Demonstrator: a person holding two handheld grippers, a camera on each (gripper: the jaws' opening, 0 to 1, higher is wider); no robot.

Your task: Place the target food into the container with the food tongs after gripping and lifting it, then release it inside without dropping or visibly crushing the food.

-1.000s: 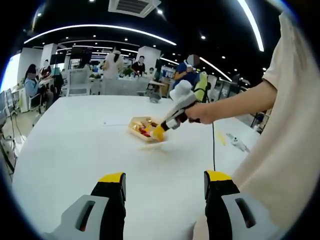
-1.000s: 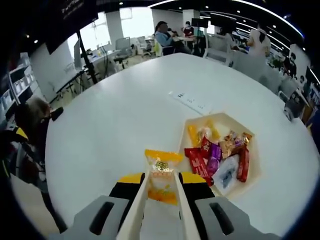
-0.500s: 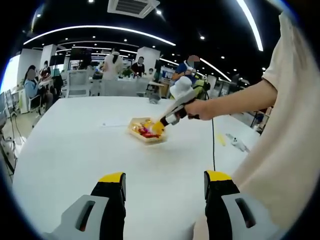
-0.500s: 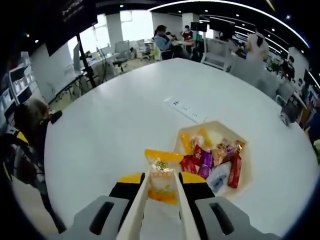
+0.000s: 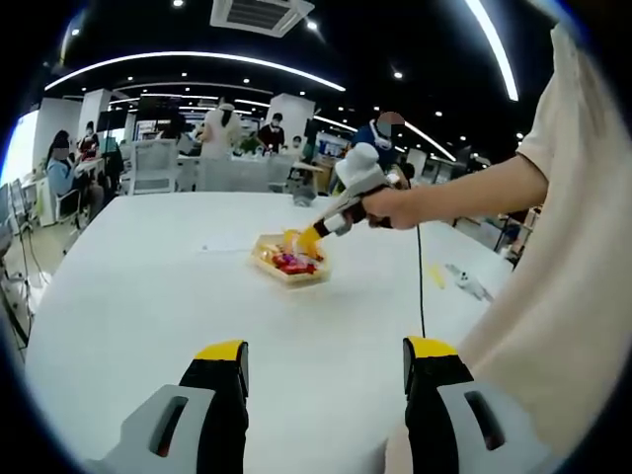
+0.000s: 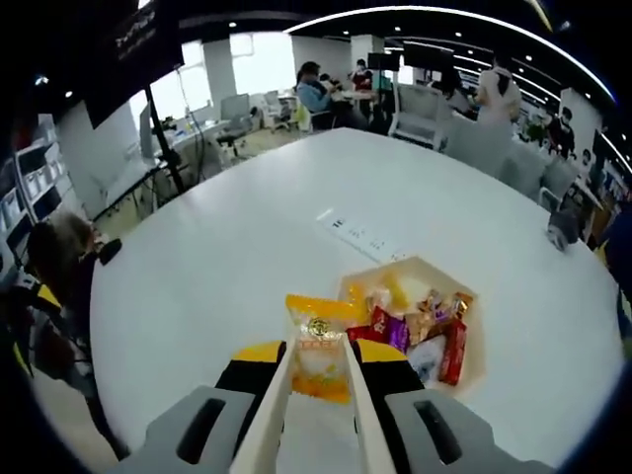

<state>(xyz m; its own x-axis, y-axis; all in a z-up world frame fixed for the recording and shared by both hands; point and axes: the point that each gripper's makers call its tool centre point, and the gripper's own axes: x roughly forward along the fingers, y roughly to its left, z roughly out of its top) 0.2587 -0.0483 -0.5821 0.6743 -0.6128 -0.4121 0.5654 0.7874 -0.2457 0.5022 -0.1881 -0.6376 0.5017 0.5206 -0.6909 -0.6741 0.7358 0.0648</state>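
In the right gripper view my right gripper (image 6: 318, 357) is shut on cream food tongs (image 6: 275, 415), and the tongs pinch an orange-yellow snack packet (image 6: 318, 346). Just beyond and to the right lies the cream hexagonal container (image 6: 472, 370), with several wrapped snacks in it. In the left gripper view a hand holds the right gripper (image 5: 357, 188) in the air, so the packet (image 5: 307, 237) hangs over the container (image 5: 286, 272) in mid-table. My left gripper (image 5: 326, 360) stands open low over the near table with nothing between its fingers.
A white power strip (image 6: 360, 235) lies on the round white table (image 6: 217, 267) beyond the container. A cable (image 5: 423, 286) and small white items (image 5: 466, 281) lie at the table's right. The person's sleeve (image 5: 583, 148) covers the right side. Chairs, desks and people stand behind.
The right gripper has risen and carried the tongs and packet from beside the container to over it. The left gripper has stayed where it was.
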